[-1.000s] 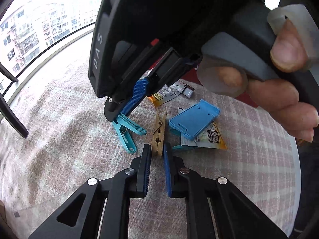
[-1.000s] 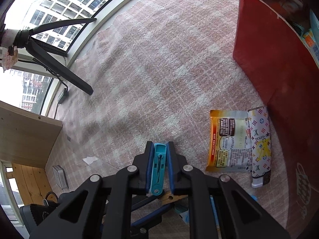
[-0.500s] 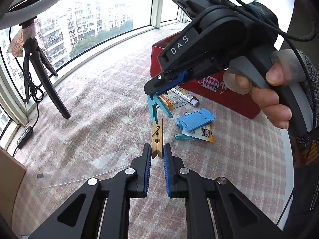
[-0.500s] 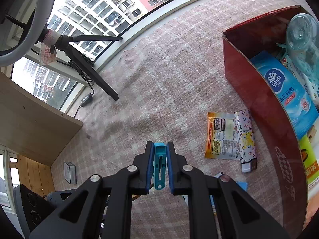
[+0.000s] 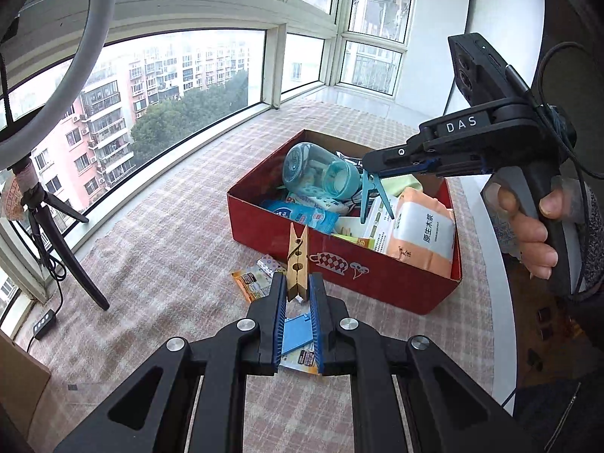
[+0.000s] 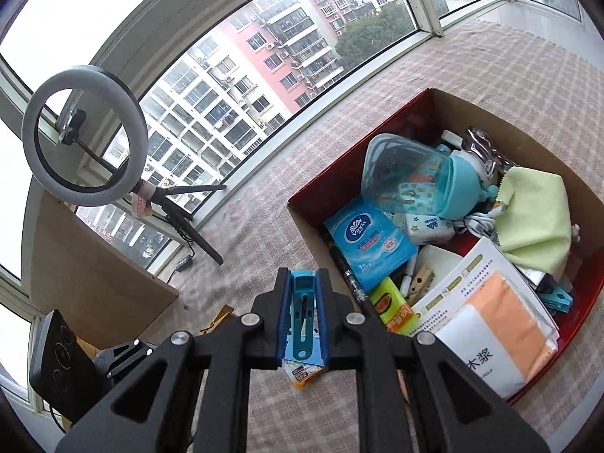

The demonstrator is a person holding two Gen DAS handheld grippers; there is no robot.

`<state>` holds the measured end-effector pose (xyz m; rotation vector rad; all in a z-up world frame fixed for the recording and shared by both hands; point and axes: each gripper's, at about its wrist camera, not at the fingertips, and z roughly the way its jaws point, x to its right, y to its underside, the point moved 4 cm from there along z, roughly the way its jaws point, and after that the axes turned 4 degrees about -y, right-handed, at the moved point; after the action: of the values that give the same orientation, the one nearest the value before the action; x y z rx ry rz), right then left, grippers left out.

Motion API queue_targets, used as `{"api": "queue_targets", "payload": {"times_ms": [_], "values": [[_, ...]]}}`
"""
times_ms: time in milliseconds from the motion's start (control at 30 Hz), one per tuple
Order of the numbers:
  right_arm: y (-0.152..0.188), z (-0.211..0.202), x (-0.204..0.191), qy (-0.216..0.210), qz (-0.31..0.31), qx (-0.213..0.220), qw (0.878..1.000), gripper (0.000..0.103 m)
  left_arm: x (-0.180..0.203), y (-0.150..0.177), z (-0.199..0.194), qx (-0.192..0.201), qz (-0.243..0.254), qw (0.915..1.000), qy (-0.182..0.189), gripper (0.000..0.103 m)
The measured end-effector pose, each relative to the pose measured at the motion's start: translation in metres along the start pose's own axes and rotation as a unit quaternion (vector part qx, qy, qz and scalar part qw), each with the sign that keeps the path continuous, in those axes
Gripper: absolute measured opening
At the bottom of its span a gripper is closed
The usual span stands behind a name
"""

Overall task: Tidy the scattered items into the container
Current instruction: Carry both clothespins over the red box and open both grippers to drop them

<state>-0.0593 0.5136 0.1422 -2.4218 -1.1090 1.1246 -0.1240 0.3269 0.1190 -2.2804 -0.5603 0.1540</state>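
Note:
My left gripper (image 5: pixel 296 294) is shut on a wooden clothespin (image 5: pixel 297 260) and holds it up in front of the red box (image 5: pixel 377 279). My right gripper (image 6: pixel 302 302) is shut on a teal plastic clothespin (image 6: pixel 302 309); in the left wrist view that clothespin (image 5: pixel 372 198) hangs over the box's contents. The box (image 6: pixel 589 294) holds a blue bottle (image 6: pixel 415 173), tissue packs and a green cloth. A blue plastic piece (image 5: pixel 296 334) and snack packets (image 5: pixel 251 283) lie on the checked cloth (image 5: pixel 151 264) below my left gripper.
A ring light on a tripod (image 6: pixel 83 132) stands by the window at the left. A tripod leg (image 5: pixel 79 275) and a cable remote (image 5: pixel 43 322) are at the left edge. A wooden board (image 6: pixel 94 264) stands left of the right gripper.
Both grippers have risen from the cloth with their clothespins and tilted up toward the box. The right gripper has moved over the open box.

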Motion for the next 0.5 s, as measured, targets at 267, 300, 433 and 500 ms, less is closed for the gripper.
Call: {"api": "queue_targets", "payload": {"times_ms": [267,300,433,500], "values": [[-0.023,-0.066,0.088,0.110,0.017,0.069,0.991,0.013,0.052,-0.042,0.048,-0.008,-0.008,0.9992,0.038,0.011],[-0.024,-0.070,0.095,0.117,0.021,0.073,0.990,0.013,0.058,-0.046,0.052,-0.008,-0.006,0.9992,0.039,0.011],[-0.029,-0.077,0.110,0.149,0.013,0.081,0.985,0.013,0.072,-0.059,0.067,-0.017,-0.007,0.9989,0.042,0.012],[-0.031,-0.075,0.111,0.169,-0.005,0.071,0.983,0.020,0.074,-0.062,0.072,-0.031,-0.012,0.9987,0.039,0.012]]}}
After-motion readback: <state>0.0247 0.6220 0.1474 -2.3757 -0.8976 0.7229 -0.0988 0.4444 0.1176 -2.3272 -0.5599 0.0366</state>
